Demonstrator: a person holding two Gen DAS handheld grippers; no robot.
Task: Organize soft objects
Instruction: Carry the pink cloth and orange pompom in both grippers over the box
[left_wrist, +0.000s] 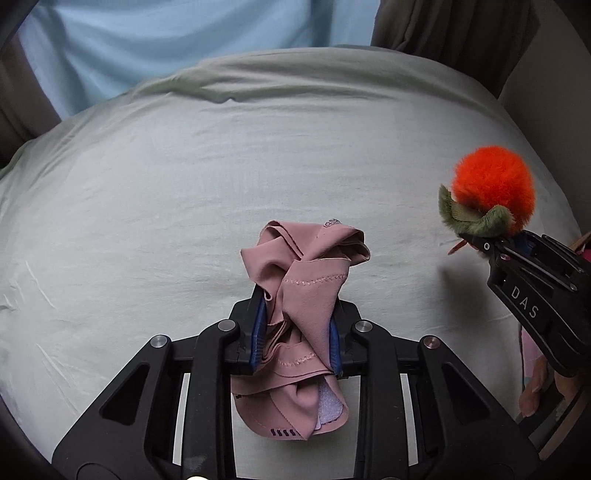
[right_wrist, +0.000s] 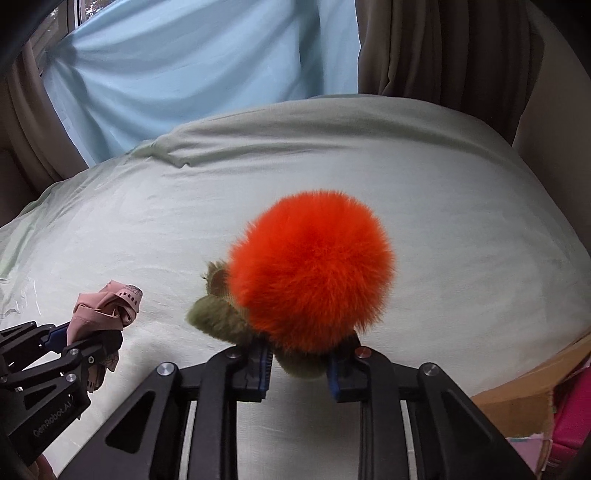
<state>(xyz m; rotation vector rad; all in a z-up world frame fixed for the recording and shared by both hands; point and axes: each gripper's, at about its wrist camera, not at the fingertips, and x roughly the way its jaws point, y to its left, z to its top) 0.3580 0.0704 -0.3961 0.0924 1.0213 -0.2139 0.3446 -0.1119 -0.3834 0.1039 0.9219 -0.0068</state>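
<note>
My left gripper (left_wrist: 297, 332) is shut on a crumpled pink cloth (left_wrist: 306, 273), held above the pale green bed sheet (left_wrist: 184, 184). The cloth hangs below the blue pads. My right gripper (right_wrist: 299, 363) is shut on a fluffy orange plush toy (right_wrist: 310, 273) with green leaves, gripping it by the green base. The plush (left_wrist: 493, 190) and the right gripper (left_wrist: 480, 245) also show at the right edge of the left wrist view. The left gripper (right_wrist: 92, 336) with the pink cloth (right_wrist: 107, 308) shows at the lower left of the right wrist view.
A pale blue curtain (right_wrist: 192, 70) and brown drapes (right_wrist: 436, 48) hang behind the bed. A cardboard box edge (right_wrist: 524, 398) with pink items (right_wrist: 572, 413) sits at the lower right, beside the bed.
</note>
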